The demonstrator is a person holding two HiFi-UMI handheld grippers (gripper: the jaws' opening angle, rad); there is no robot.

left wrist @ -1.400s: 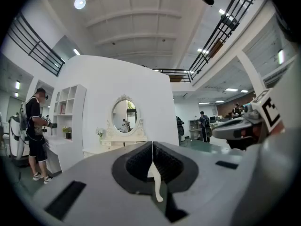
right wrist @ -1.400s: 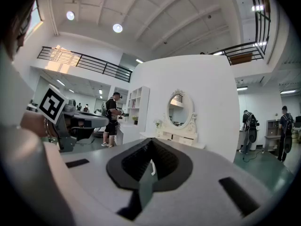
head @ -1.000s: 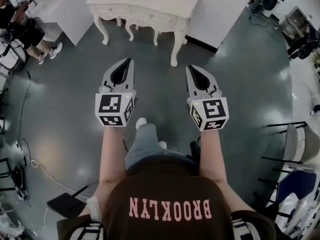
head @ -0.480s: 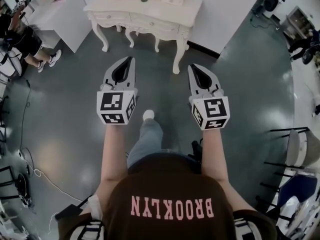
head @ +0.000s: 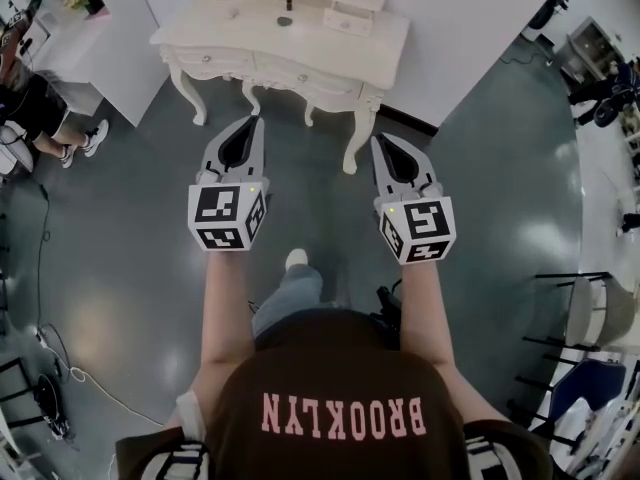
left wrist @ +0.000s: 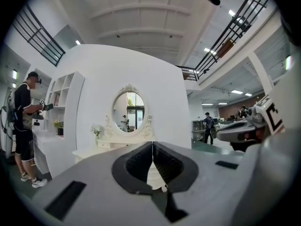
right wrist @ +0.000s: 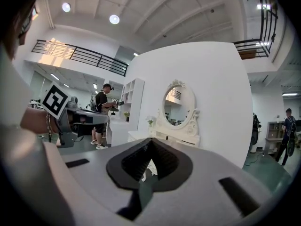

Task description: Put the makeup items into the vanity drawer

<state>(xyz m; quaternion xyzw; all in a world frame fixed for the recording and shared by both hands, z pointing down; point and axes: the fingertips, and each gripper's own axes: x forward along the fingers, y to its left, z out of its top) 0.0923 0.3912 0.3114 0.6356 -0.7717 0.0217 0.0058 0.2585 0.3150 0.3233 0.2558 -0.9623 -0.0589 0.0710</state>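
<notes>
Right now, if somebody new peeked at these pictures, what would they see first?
Probably the two grey grippers held out in front over the dark floor: the left gripper and the right gripper, both shut and empty. Straight ahead stands a fancy white vanity table against a white wall, with an oval mirror on top.

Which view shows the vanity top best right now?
Head view: it looks down on the vanity top, with small dark things lying on it. Both gripper views see the vanity side-on, so its top is edge-on and partly behind the jaws; they mainly show the mirror.
</notes>
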